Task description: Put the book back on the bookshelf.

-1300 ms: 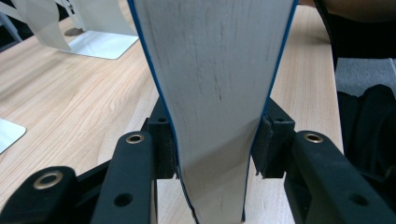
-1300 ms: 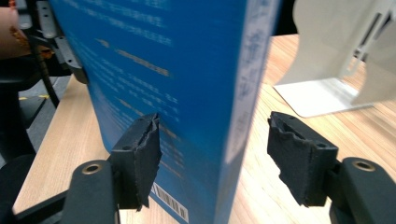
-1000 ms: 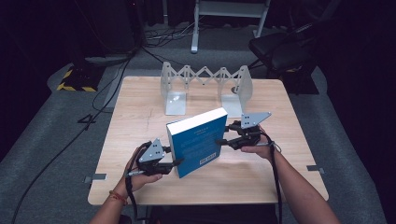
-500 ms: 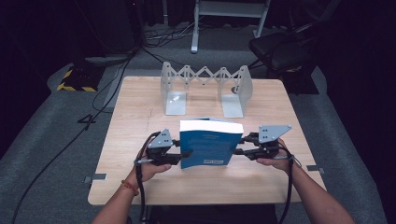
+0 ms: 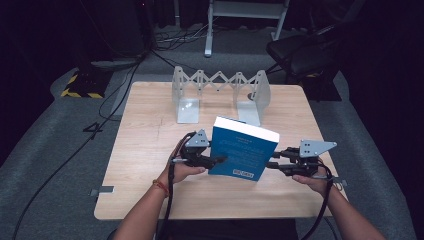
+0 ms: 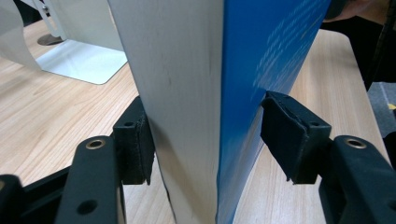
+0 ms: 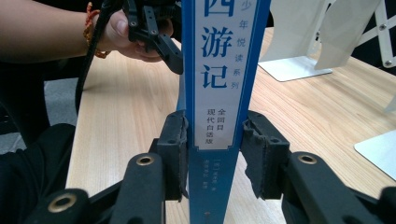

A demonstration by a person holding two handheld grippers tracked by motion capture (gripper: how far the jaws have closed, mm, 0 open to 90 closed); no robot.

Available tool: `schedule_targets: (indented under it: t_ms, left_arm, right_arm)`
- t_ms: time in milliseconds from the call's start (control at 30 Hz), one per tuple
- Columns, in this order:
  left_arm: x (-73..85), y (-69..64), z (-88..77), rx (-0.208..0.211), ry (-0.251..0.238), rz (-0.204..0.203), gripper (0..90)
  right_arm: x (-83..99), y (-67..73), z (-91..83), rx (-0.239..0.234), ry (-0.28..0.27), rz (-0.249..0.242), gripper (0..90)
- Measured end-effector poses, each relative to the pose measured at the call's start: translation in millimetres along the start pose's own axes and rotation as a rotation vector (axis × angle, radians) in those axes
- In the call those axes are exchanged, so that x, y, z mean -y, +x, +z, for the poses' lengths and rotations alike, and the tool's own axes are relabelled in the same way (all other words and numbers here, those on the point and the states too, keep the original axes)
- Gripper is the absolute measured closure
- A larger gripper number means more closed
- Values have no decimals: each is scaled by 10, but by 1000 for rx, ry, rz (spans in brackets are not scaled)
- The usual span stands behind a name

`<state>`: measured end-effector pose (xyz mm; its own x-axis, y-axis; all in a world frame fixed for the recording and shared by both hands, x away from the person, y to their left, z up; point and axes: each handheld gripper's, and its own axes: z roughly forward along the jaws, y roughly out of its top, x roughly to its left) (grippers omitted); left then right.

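Note:
A thick blue book (image 5: pixel 243 148) with a white top edge stands upright just above the wooden table (image 5: pixel 150 140), held from both sides. My left gripper (image 5: pixel 218 160) is shut on its left edge, one pad on the pale page block (image 6: pixel 173 93) and the other on the blue cover (image 6: pixel 261 70). My right gripper (image 5: pixel 273 164) is shut on the opposite edge. In the right gripper view, my right gripper (image 7: pixel 215 149) clamps the book's spine (image 7: pixel 222 60), which carries a white label with printed characters. My left gripper (image 6: pixel 205 135) has the book between its pads.
A grey metal accordion bookend rack (image 5: pixel 220 82) stands at the table's far side, its flat base plates resting on the wood (image 6: pixel 79 60) (image 7: pixel 299 65). A dark chair (image 5: pixel 305 55) and floor cables (image 5: pixel 115 95) lie beyond the table. Bare wood lies left of the book.
Both grippers have carried the book to the right and turned it clockwise, from a left-low tilt to nearly level. Both stay shut on it.

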<state>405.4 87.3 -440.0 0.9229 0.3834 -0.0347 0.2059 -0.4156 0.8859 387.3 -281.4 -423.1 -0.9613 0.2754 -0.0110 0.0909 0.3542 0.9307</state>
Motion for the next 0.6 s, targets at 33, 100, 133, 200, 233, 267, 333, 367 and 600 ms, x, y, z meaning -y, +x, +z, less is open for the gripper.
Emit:
schedule_targets:
  t_ms: [33,100,133,200,233,267,333,367,600]
  left_arm:
    - [11,-4,-13,-6,2,6,397]
    - [57,3,-64,-21,9,0,407]
    - [74,14,-85,-20,6,-11,432]
    - [92,12,-103,-21,4,-12,456]
    - [94,4,-107,-21,7,-3,462]
    - [93,3,-107,-20,7,-2,464]
    - [99,5,-106,-21,3,-1,465]
    - [101,3,-106,-23,2,-2,465]
    - [93,9,-92,-35,3,-7,465]
  right_arm:
    - [2,1,2,0,-2,-1,622]
    - [0,-4,12,-6,-3,-7,618]
    - [-8,-6,26,-6,-4,-7,611]
    - [-27,-9,76,-5,-9,-11,588]
    - [-37,-7,105,-10,-9,-9,568]
    - [-60,2,173,-14,-10,-17,551]
    - [-80,17,246,-15,-5,-26,531]
    - [-85,15,280,-16,-11,-25,532]
    - [-102,7,337,8,-46,-28,597]
